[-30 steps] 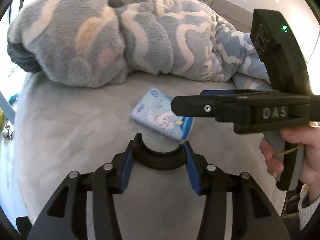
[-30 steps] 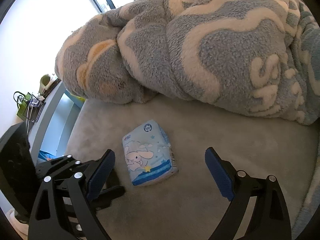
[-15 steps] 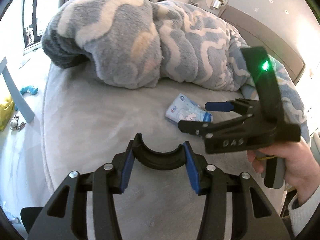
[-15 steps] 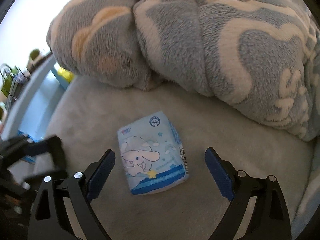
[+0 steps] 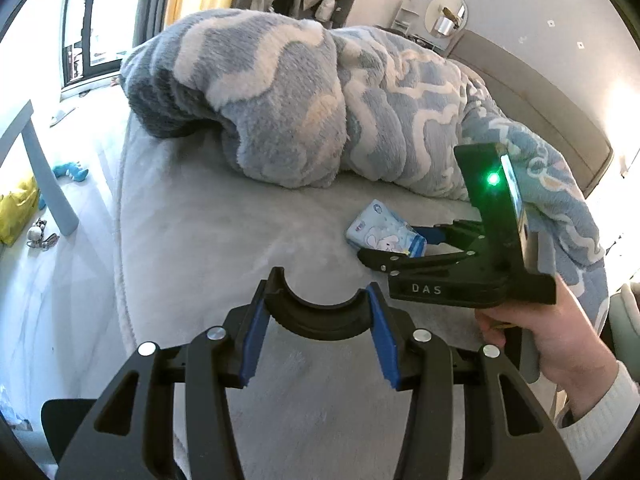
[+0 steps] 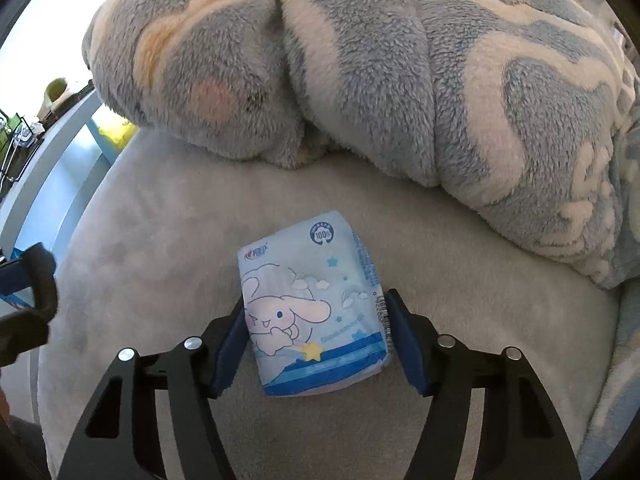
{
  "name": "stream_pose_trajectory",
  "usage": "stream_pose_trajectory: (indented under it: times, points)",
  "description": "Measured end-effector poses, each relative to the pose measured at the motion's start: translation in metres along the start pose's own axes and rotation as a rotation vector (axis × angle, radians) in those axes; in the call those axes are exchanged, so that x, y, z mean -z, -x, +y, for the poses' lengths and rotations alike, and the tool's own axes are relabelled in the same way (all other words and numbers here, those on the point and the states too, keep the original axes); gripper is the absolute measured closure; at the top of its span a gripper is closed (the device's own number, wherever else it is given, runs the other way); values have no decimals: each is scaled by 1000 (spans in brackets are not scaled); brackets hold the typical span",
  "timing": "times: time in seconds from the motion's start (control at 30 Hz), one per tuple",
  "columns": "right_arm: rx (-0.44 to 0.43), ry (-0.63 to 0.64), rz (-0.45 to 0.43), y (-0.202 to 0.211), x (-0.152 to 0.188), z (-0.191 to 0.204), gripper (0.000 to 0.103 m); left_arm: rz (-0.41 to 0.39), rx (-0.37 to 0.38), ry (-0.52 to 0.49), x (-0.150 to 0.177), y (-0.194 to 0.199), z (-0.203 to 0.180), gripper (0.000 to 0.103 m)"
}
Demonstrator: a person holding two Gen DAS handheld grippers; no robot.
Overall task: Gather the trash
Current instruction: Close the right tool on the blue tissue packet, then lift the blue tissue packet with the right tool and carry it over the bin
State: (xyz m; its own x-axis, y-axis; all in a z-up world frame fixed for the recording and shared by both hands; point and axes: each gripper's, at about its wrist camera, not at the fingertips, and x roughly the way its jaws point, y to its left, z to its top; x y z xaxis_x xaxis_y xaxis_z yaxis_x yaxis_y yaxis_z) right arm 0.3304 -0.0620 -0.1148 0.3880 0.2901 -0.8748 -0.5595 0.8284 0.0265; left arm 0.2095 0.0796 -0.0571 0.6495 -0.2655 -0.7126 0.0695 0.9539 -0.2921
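readable text: "100%" in a round stamp at the far corner of the tissue pack [image 6: 316, 312], a small red-and-blue logo at its far left corner i can't make out, and "das" in pale letters on the side of the right gripper [image 5: 394, 246] body, seen only from the left wrist view. pack is a soft pale-blue pouch, white long-eared cartoon dog, yellow star, blue stripes along the near edge, fine print down the right side too small to read. it lies flat on the grey bed cover [image 6: 160, 240], between the right fingers [image 6: 228, 344]; jaws have just been closing and the blue pads now sit against both long sides of it. left gripper [image 5: 316, 344] is off to the side, nothing between its pads, jaws at a narrow-to-middling gap. only the left view shows the hand [image 5: 548, 344] on the right grip, a green light, and the room behind. fluffy blue-and-cream blanket [image 6: 400, 80] is heaped beyond the fingertips.
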Motion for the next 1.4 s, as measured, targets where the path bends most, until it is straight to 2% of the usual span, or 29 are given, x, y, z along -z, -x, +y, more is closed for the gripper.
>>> stream_pose_trajectory:
  times: [0.1, 0.3, 0.57, 1.1, 1.4]
  points:
    - [1, -31, -20, 4, 1, 1, 44, -12, -8, 5, 2, 7, 0, 53]
    - [4, -51, -42, 21, 7, -4, 44, -24, -59, -5, 8, 18, 2, 53]
    - [12, -44, -90, 56, 22, -4, 44, -39, -84, -36, 20, 37, -4, 53]
    - [38, -39, -162, 111, 68, 28, 44, -70, -108, 1, 50, 74, -10, 53]
    - [12, -48, -197, 132, 94, 52, 44, -85, -145, 21, 73, 92, -12, 53]
